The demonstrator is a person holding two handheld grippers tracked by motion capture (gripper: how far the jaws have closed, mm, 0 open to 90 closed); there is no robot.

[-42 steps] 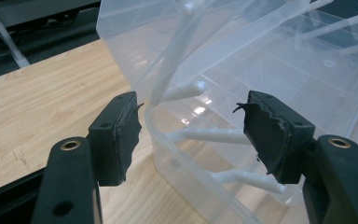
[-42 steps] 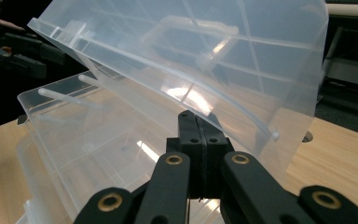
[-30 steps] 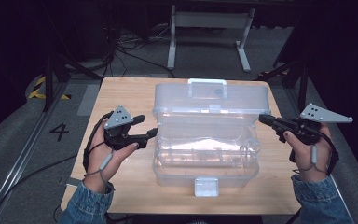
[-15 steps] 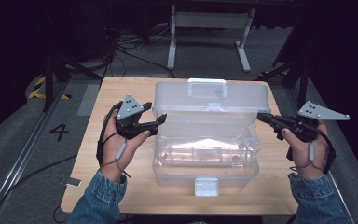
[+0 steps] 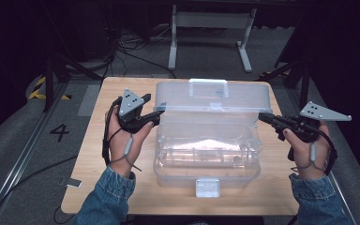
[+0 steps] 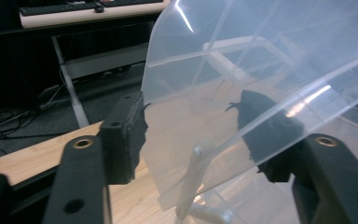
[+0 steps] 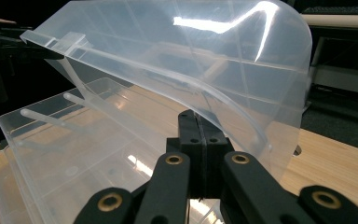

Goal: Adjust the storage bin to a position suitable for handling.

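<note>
A clear plastic storage box [image 5: 206, 161] stands in the middle of the wooden table [image 5: 98, 187], its lid [image 5: 215, 96] tilted up at the back. My left gripper [image 5: 152, 108] is at the lid's left front corner. In the left gripper view the lid's edge [image 6: 186, 93] stands between the jaws of my left gripper [image 6: 193, 130]. These jaws have just been closing, and a gap remains. My right gripper [image 5: 261, 116] is shut. Its tips [image 7: 196, 116] rest against the lid's right rim [image 7: 233, 116].
A white latch [image 5: 207, 186] hangs at the box's front, and a handle [image 5: 208, 86] sits on the lid. A metal stand [image 5: 211, 28] and cables lie on the dark floor beyond the table. A floor rail runs along the left.
My left hand has moved up and rightward from beside the box to the lid's left corner, and its jaws have narrowed around the edge. The right hand has kept still.
</note>
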